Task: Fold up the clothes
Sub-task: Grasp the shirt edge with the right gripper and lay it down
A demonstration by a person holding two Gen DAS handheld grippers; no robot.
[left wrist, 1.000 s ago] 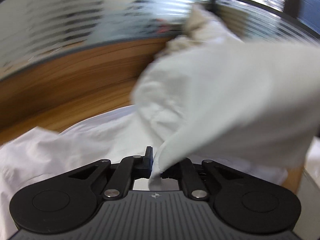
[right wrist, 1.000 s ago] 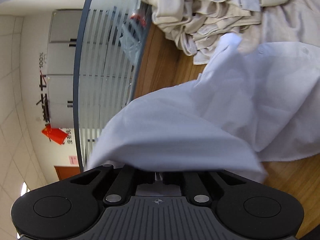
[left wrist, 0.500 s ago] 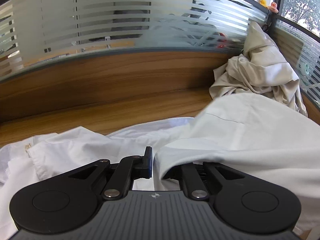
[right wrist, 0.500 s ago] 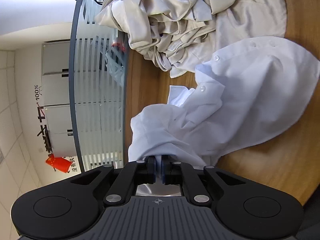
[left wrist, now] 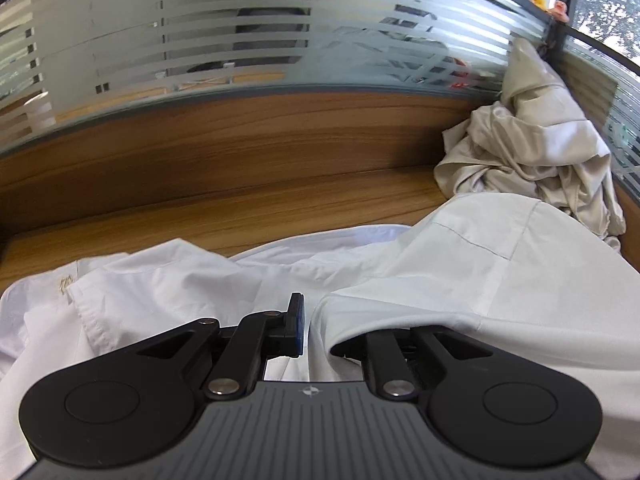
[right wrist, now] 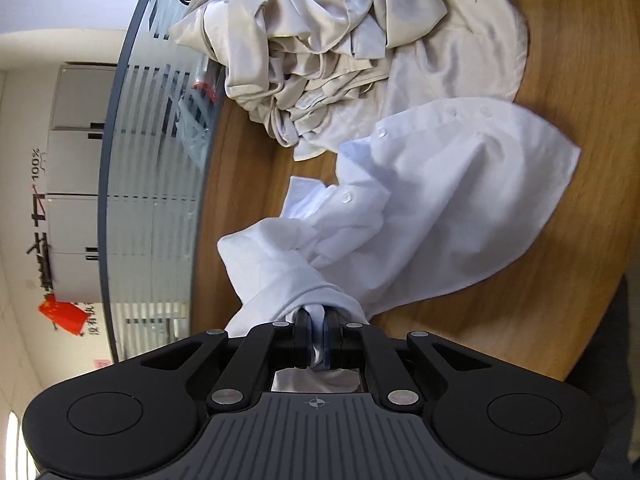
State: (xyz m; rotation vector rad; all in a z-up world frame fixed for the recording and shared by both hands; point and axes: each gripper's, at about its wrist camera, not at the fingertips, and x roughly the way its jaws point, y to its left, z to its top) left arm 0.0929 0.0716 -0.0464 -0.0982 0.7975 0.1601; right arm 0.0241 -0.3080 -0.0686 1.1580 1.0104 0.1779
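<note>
A white shirt [left wrist: 160, 292] lies crumpled on the wooden table [left wrist: 280, 200] just in front of my left gripper [left wrist: 320, 320]. A fold of the shirt [left wrist: 460, 272] drapes over the right finger and hides it. The left finger [left wrist: 296, 320] stands bare, a thin gap away from the cloth edge, and the jaws are opening. In the right wrist view my right gripper [right wrist: 318, 340] is shut on a bunched part of the white shirt [right wrist: 440, 208]. From there the cloth spreads away over the table, its button placket showing.
A heap of beige clothes [left wrist: 532, 152] sits at the back right against the striped glass partition [left wrist: 240, 40]. The same beige heap [right wrist: 340, 40] lies just beyond the white shirt. The table's rounded edge [right wrist: 580, 312] curves close on the right.
The white shirt, held up and blurred a second ago, has come down onto the table. The cloth no longer covers the right gripper's fingers. The left finger has drawn slightly away from the cloth.
</note>
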